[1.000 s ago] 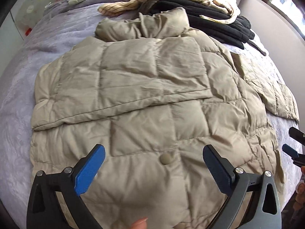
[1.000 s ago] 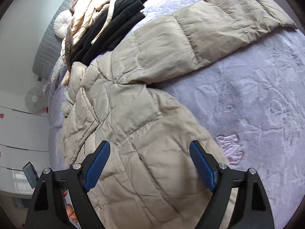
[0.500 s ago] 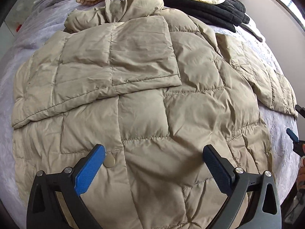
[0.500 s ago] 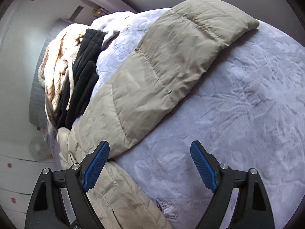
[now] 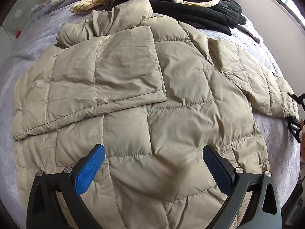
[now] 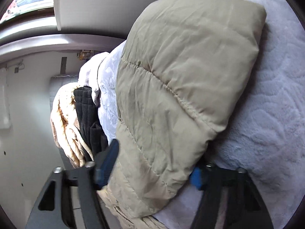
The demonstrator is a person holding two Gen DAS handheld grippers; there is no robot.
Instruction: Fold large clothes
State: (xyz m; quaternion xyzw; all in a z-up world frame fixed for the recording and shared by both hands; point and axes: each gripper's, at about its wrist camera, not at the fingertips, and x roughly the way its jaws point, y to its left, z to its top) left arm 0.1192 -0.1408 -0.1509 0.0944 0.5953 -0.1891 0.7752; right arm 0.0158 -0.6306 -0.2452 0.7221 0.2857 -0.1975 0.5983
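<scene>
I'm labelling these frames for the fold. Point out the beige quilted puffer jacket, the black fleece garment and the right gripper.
Beige quilted puffer jacket (image 5: 171, 103): left wrist view, back panel.
Black fleece garment (image 5: 200, 13): left wrist view, folded stack.
Right gripper (image 6: 150, 164): right wrist view, between pads.

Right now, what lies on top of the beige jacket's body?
One sleeve lies folded across the jacket, its cuff near the middle. The left hand-held gripper hovers open above. The fabric under the sleeve is hidden.

One beige jacket (image 5: 171, 105), two tongs (image 5: 152, 162)

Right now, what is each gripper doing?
Left gripper: open, empty, over the beige quilted puffer jacket.
Right gripper: closing, the jacket's outstretched sleeve between its jaws.
</scene>
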